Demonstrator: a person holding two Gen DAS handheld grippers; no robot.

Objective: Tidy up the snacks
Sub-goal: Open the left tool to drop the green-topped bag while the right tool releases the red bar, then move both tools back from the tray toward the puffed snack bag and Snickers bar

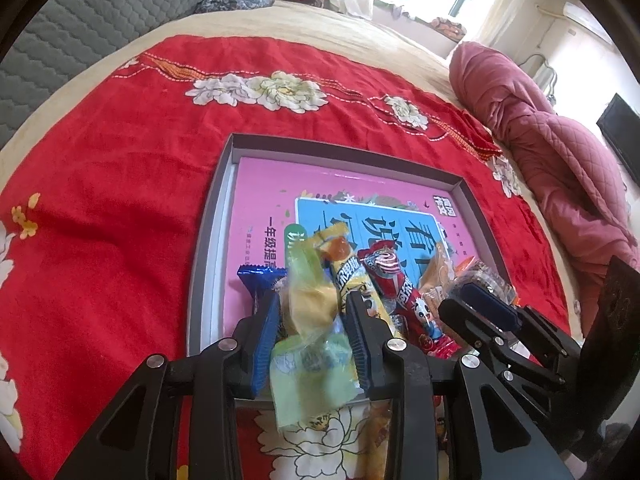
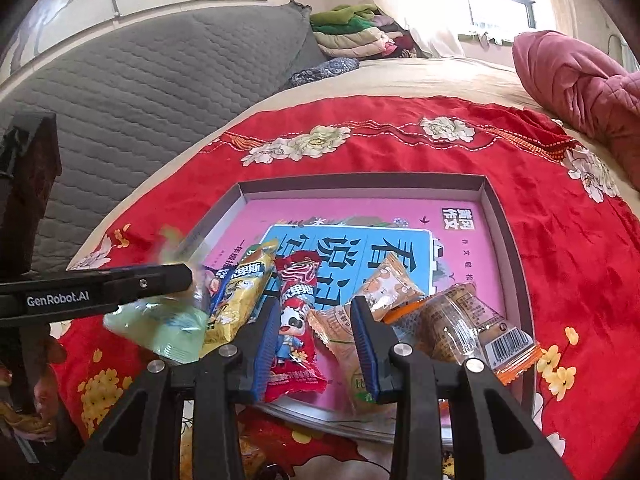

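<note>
A bed point(image 1: 280, 24) is covered by a red flowered cloth point(image 1: 120, 160), presumably laid to give the snacks a clean, flat place. On the cloth a shallow grey tray point(image 1: 208, 216) is set, lined with a pink book point(image 1: 264, 184); it appears to serve as the collecting place. Along the tray's near edge the snacks are laid side by side: a yellow stick pack point(image 2: 236, 300), a red stick pack point(image 2: 294, 320), a beige round-biscuit pack point(image 2: 344, 344), an orange-edged cake pack point(image 2: 468, 328) and a small orange pouch point(image 2: 390, 284), with a blue-wrapped piece point(image 1: 256, 280) at the left end. A green-and-yellow snack bag point(image 1: 312, 344) is seen between the pads of the left tool point(image 1: 312, 320), pinched or only just being eased off, over the row's left end, judged ready for setting down there. The right tool point(image 2: 316, 344) is held narrowly spread above the red and beige packs, gripping nothing.
</note>
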